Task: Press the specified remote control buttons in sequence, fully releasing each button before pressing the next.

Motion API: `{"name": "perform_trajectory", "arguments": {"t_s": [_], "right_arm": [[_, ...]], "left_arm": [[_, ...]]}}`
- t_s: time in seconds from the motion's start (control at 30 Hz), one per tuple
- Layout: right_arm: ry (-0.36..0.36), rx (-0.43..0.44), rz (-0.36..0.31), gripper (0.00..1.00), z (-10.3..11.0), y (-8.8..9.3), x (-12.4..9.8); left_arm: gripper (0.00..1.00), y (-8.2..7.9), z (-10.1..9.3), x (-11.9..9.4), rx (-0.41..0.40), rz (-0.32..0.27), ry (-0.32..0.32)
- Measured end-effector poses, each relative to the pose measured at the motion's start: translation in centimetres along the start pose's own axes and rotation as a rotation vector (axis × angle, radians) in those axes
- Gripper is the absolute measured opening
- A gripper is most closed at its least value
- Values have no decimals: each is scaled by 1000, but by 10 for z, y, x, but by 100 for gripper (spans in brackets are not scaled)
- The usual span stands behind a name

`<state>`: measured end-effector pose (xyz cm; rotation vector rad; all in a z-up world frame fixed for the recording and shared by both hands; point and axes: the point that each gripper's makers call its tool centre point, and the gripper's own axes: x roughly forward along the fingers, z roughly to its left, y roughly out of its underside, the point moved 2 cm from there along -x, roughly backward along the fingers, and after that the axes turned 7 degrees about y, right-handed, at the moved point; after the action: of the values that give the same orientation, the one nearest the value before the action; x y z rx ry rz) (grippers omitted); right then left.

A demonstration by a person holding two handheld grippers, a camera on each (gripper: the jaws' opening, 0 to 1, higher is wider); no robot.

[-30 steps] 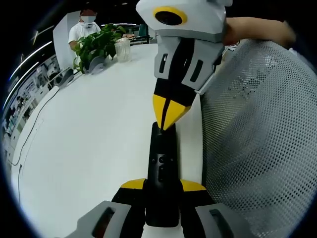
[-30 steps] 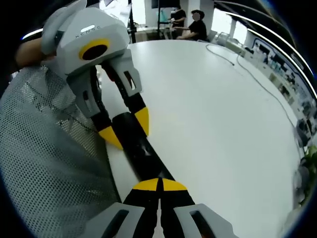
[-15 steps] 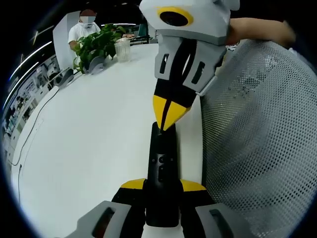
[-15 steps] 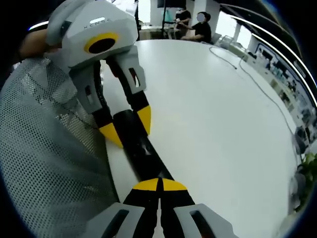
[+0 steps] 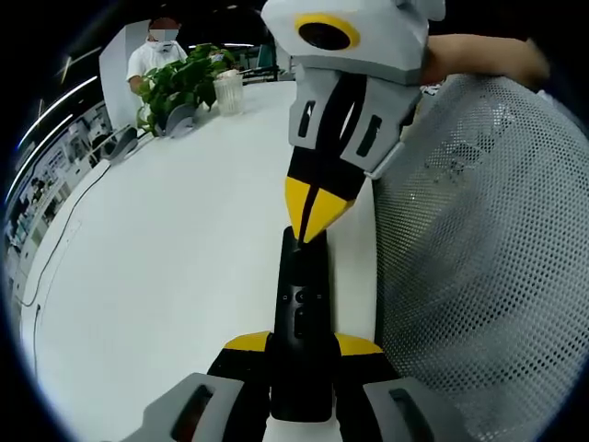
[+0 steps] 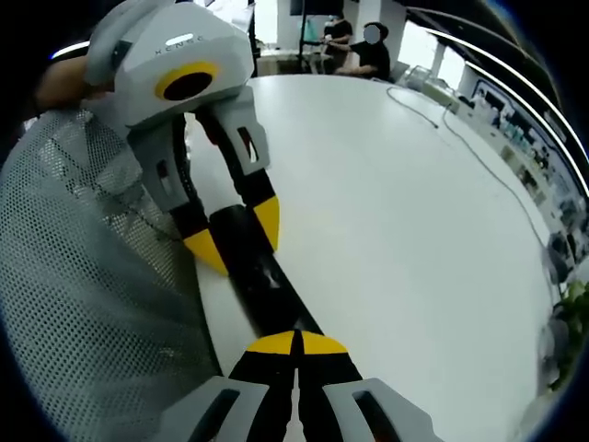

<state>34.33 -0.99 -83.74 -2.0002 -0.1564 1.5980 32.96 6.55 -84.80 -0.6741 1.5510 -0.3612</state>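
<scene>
A white tabletop [image 5: 166,239] carries a black remote [image 5: 301,304] along its near edge. The left gripper [image 5: 302,350] clamps one end; the right gripper [image 6: 296,345], jaws closed together, rests its tips on the opposite end, in line with the remote's long axis.

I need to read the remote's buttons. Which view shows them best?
The left gripper view: the remote lies face up between that hand-held gripper's jaws, buttons visible. The right gripper view shows the remote at a slant, its buttons indistinct.

left gripper view: close, along remote [image 5: 300,322]; right gripper view: opposite end, facing back; shared: remote, white table [image 5: 175,239]
</scene>
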Motion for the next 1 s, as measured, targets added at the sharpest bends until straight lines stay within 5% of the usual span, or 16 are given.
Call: {"name": "perform_trajectory", "arguments": {"t_s": [1.0], "right_arm": [[1, -15, 2, 0, 0, 0, -1]], "left_arm": [[25, 0, 0, 0, 2, 1, 0]]}}
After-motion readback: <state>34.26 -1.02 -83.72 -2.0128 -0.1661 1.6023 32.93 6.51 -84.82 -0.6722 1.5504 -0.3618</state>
